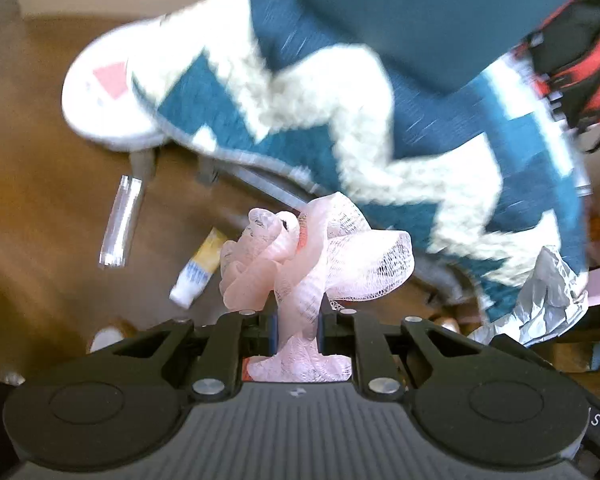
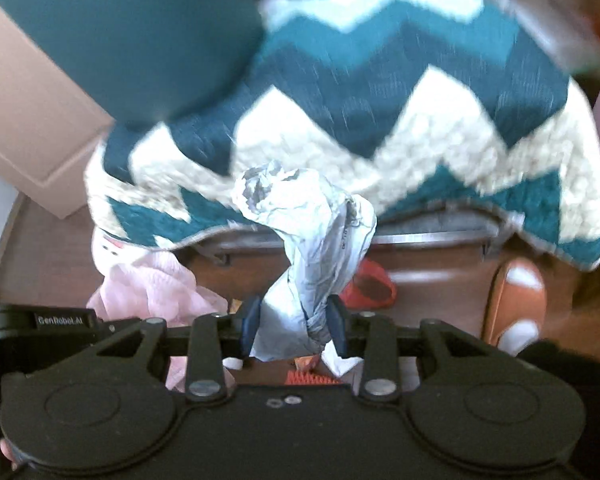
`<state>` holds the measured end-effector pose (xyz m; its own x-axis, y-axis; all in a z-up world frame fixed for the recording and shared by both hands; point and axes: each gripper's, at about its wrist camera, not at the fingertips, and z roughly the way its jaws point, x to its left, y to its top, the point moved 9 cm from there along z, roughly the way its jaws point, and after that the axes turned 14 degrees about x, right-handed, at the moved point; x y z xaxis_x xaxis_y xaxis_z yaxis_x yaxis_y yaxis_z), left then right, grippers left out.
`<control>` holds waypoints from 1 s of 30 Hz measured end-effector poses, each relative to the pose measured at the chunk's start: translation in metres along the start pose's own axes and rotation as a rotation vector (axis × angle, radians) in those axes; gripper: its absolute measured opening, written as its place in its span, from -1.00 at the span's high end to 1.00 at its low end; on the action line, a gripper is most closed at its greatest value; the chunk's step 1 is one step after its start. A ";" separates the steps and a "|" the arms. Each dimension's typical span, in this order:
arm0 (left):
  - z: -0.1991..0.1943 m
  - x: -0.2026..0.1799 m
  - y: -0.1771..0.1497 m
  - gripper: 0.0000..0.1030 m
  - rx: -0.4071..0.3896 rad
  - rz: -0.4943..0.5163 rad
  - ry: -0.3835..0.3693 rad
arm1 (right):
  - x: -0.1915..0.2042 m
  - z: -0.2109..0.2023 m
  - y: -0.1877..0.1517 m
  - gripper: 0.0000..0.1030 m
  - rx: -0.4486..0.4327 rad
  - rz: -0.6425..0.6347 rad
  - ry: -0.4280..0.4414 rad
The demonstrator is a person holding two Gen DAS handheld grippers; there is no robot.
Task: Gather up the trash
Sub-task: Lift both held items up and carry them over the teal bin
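A bunched pink mesh sponge [image 1: 312, 256] is pinched by the left gripper [image 1: 297, 330], whose two fingers are closed against a narrow waist of the netting. Most of the sponge billows out beyond the fingertips, and a smaller tuft is seen behind them, toward the gripper body. The sponge is held above a brown wooden floor [image 1: 40, 200].

On that floor, to the left of the sponge, a small white and yellow tube [image 1: 198, 268] is seen, and further left a clear plastic wrapper [image 1: 120, 222] lies well apart from it. Both lie near the lower edge of a teal and cream zigzag blanket [image 1: 380, 132], which is draped over a piece of furniture.

A crumpled grey plastic bag [image 2: 312, 248] is clamped by the right gripper [image 2: 294, 326]; its blue-padded fingers [image 2: 251, 320] are closed on the twisted lower part of the bag, while the crumpled bulk rises beyond the tips in front of the blanket's edge. In the right wrist view, the pink sponge appears at the left of the gripper. A red item [image 2: 370, 284] is seen on the floor just behind the bag, and a foot in a brown slipper [image 2: 516, 300] is seen at the right.
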<state>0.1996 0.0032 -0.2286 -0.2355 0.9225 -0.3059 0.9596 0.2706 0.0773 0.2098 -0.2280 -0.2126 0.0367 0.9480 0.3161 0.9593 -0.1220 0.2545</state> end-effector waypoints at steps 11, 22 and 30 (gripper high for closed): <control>-0.154 -0.053 0.023 0.68 -0.333 0.121 -0.110 | 0.063 -0.147 0.050 0.30 -0.282 -0.216 0.016; -0.290 -0.110 0.074 0.68 -0.594 0.229 -0.096 | 0.129 -0.254 0.129 0.30 -0.512 -0.362 -0.048; -0.348 -0.143 0.134 0.68 -0.722 0.273 -0.021 | 0.158 -0.265 0.176 0.30 -0.554 -0.416 -0.099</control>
<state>0.3084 0.0036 0.1557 0.0053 0.9788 -0.2046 0.6431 0.1533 0.7503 0.3106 -0.1778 0.1240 -0.2520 0.9676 0.0128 0.6163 0.1503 0.7730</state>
